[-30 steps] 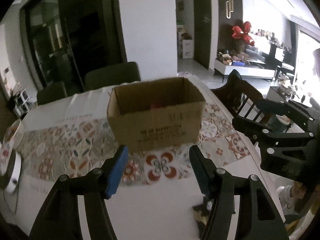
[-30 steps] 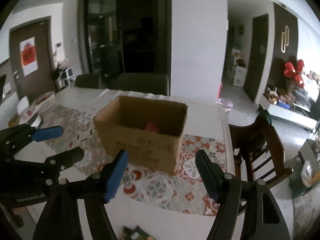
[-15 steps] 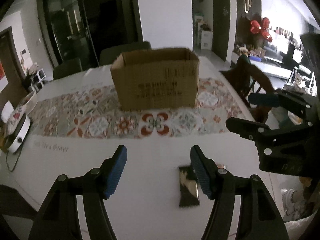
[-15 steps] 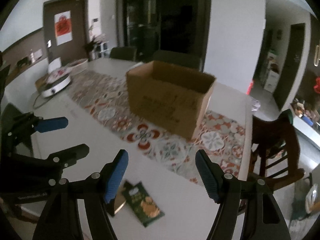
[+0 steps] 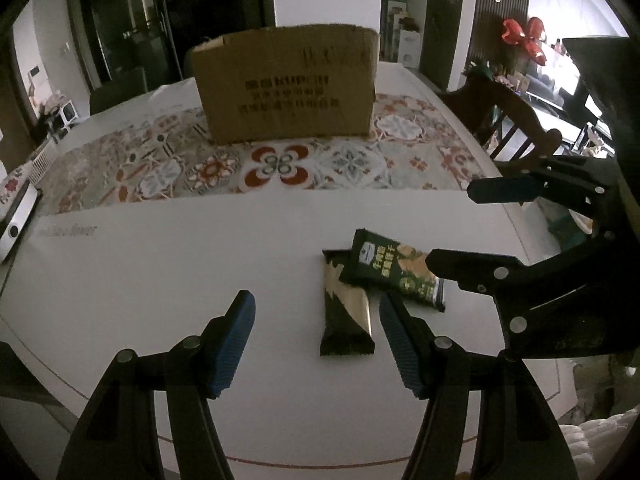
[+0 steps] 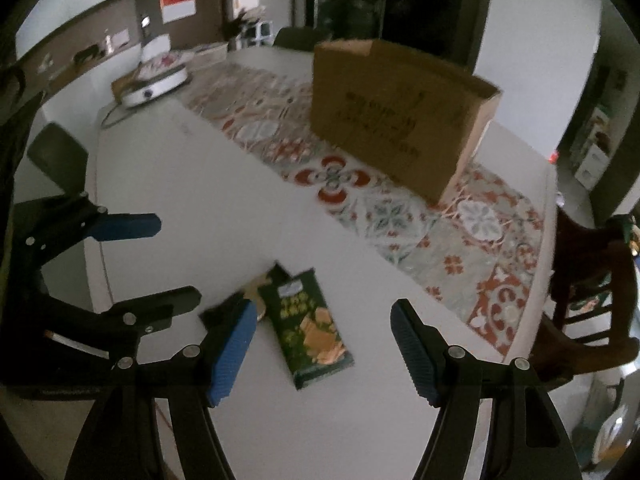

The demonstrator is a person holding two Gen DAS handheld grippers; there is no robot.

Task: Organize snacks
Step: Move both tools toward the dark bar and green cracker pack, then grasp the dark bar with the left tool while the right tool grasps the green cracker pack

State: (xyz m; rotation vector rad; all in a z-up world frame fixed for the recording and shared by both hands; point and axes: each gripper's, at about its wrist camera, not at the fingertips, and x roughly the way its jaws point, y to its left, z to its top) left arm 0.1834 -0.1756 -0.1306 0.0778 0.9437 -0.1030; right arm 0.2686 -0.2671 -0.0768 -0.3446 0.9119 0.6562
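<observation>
- On the white table point(image 5: 160, 272), near its front edge, lie two snack packets: a green packet point(image 6: 310, 326) printed with crackers, and a dark brown-and-gold packet point(image 5: 346, 312) whose far end is tucked under the green one.
- Both lie flat, touching and crossing at an angle, well apart from the cardboard box point(image 5: 286, 84) standing on the patterned runner point(image 5: 168, 168) behind them.
- Seen from the left wrist, the brown packet shows nearly whole; from the right wrist, most of it is hidden behind a blue pad.
- Only the right wrist view shows the box's open top rim point(image 6: 432, 62) and the white round appliance point(image 6: 156, 84) at the table's far end.
- Left gripper point(image 5: 316, 344) hangs with jaws spread wide, gripping nothing, the brown packet between its fingers.
- Right gripper point(image 6: 322, 354) is likewise wide apart and empty, over the green packet.
</observation>
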